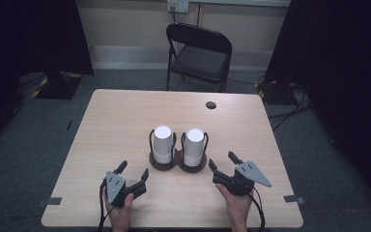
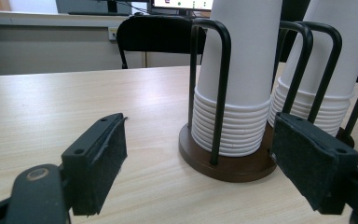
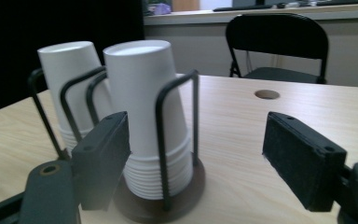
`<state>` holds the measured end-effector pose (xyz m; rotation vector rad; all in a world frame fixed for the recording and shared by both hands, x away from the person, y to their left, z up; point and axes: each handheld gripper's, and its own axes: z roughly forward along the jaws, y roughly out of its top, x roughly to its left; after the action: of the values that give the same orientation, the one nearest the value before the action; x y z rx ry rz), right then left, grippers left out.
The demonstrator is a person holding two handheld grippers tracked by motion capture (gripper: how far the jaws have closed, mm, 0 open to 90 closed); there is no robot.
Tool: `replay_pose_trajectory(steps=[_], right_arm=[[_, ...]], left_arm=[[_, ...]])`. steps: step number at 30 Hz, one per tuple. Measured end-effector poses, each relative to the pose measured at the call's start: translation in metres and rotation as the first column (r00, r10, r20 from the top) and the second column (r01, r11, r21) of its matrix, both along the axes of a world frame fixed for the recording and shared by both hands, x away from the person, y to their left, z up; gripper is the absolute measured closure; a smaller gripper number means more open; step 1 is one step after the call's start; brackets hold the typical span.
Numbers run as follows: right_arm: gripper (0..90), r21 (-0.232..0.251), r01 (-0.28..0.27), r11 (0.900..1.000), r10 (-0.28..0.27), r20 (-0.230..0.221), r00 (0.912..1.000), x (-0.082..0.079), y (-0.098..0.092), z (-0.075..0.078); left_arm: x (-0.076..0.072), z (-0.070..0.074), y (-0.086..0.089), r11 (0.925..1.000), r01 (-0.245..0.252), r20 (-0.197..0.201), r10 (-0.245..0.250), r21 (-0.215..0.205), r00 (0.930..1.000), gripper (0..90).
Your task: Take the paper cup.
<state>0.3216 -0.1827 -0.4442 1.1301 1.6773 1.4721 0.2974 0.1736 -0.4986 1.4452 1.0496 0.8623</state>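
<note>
Two stacks of white paper cups stand upside down in a dark double holder (image 1: pixel 164 166) with black wire hoops at the table's middle. The left stack (image 1: pixel 163 143) and right stack (image 1: pixel 193 145) stand side by side. My left gripper (image 1: pixel 133 172) rests open near the front edge, a little left of the holder, with nothing between its jaws. My right gripper (image 1: pixel 223 161) is open too, just right of the holder. From the left gripper view the near stack (image 2: pixel 240 79) rises close ahead. The right gripper view has a stack (image 3: pixel 145 112) just beyond its left jaw.
The light wooden table (image 1: pixel 111 125) has a round cable hole (image 1: pixel 211 105) at its far right. A black folding chair (image 1: pixel 199 53) stands behind the table. Dark curtains hang at both sides, and cables lie on the floor at the right.
</note>
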Motion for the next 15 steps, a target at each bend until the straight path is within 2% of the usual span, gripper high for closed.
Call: replay_pose_trajectory(steps=[7,15], right_arm=[[25.0,0.02,-0.056,0.998,0.056,0.015,0.9983,0.008,0.008,0.009],[27.9,-0.009,-0.107,0.994,0.107,0.036,0.9936,0.019,0.018,0.021]], left_arm=[[0.0,0.0,0.001,1.0,-0.003,0.002,0.003,0.0,1.0,18.6],[0.0,0.0,0.001,1.0,-0.002,0.0,0.002,0.004,1.0,18.7]])
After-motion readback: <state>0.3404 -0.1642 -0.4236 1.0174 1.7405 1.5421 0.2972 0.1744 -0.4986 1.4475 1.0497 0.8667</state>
